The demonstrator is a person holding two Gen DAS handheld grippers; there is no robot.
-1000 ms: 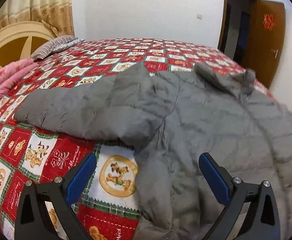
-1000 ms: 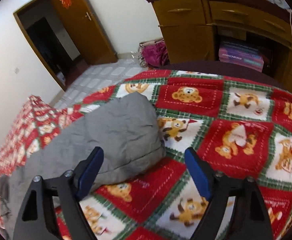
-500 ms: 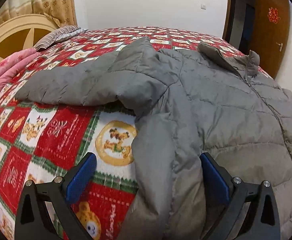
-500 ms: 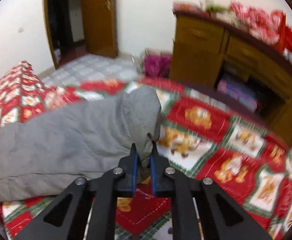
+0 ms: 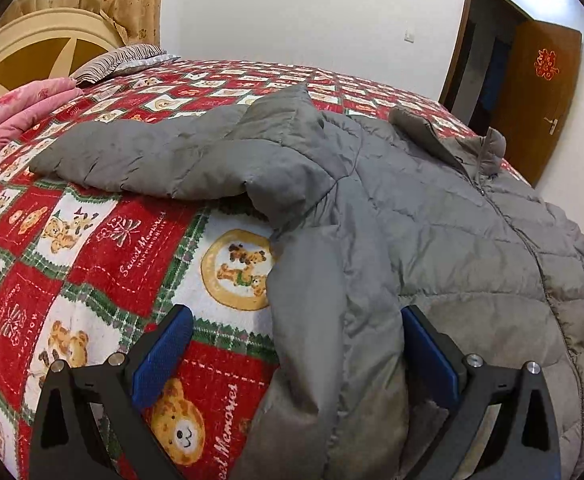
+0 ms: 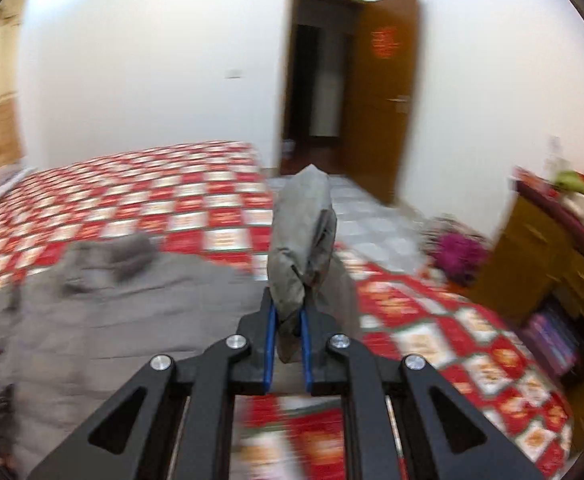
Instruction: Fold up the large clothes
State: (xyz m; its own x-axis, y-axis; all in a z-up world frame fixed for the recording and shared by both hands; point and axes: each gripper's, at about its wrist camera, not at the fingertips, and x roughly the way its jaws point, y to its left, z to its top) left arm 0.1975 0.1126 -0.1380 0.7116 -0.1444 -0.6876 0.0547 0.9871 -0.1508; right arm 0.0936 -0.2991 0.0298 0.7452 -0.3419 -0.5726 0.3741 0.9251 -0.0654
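A grey padded jacket [image 5: 432, 216] lies spread on the bed, front up, zip closed, one sleeve [image 5: 152, 156] stretched to the left. My left gripper [image 5: 296, 344] is open, its blue pads either side of the jacket's lower left edge. My right gripper [image 6: 288, 320] is shut on the other sleeve's cuff [image 6: 304, 232] and holds it lifted above the bed; the jacket body [image 6: 112, 304] lies to its left, blurred.
The bed has a red teddy-bear quilt [image 5: 92, 248]. A pink blanket [image 5: 16, 112] and striped pillow [image 5: 120, 60] lie by the headboard. An open door [image 6: 380, 96] stands beyond the bed. A wooden dresser [image 6: 552, 264] is at the right.
My right gripper closed on the sleeve cuff and has lifted it, swinging toward the jacket body. My left gripper moved forward and lower around the jacket's edge, still open.
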